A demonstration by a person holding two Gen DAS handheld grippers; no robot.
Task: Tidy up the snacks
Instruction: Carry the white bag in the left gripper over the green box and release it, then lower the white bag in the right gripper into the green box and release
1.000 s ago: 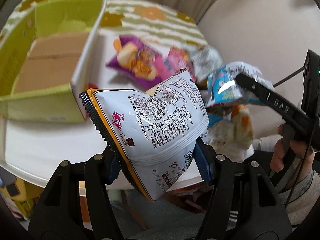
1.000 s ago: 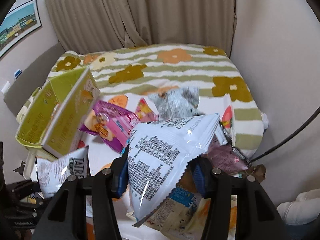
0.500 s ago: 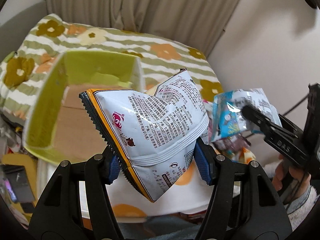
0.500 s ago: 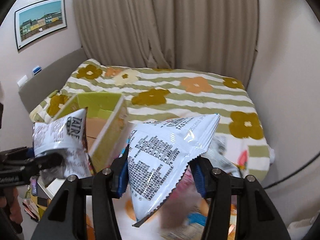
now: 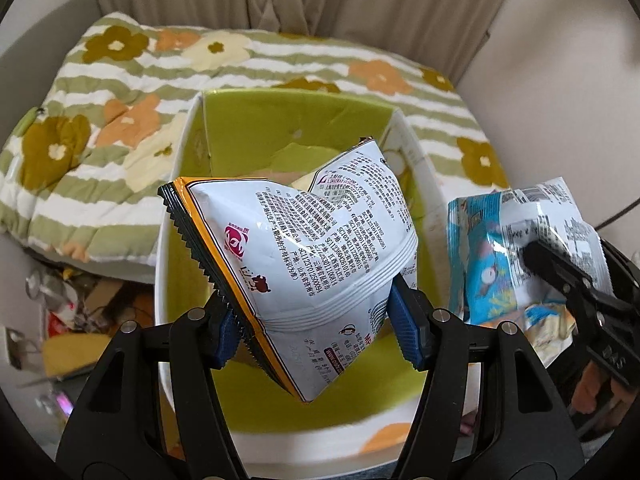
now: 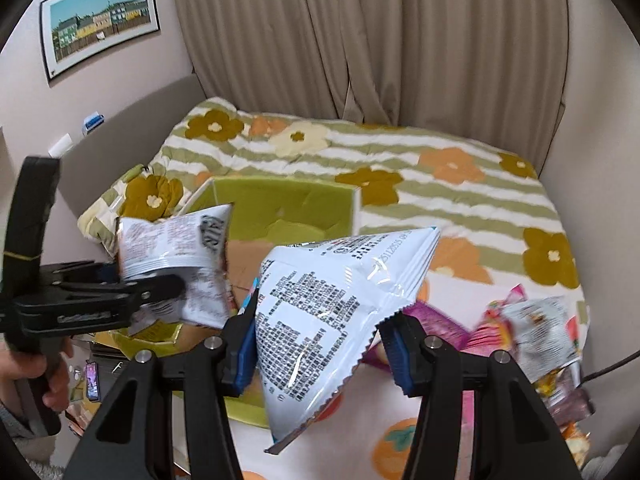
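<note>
My left gripper [image 5: 316, 328] is shut on a white snack bag with an orange edge [image 5: 304, 248] and holds it over the open green cardboard box [image 5: 280, 128]. That bag also shows in the right wrist view [image 6: 176, 248], above the box [image 6: 288, 204]. My right gripper [image 6: 316, 348] is shut on a white and blue snack bag [image 6: 332, 292], held in the air just right of the box. In the left wrist view this bag [image 5: 516, 248] hangs at the right. Several more snack packets [image 6: 520, 328] lie on the table at the right.
The box stands on a white table with orange prints [image 6: 404, 440]. Behind it is a bed with a green striped flowered quilt [image 6: 440, 168], then curtains and walls. Clutter lies on the floor at the left [image 5: 72, 300].
Both grippers have moved left and up with their bags. The left bag went from beside the box to over its opening. The right bag left the packet pile and came toward the box.
</note>
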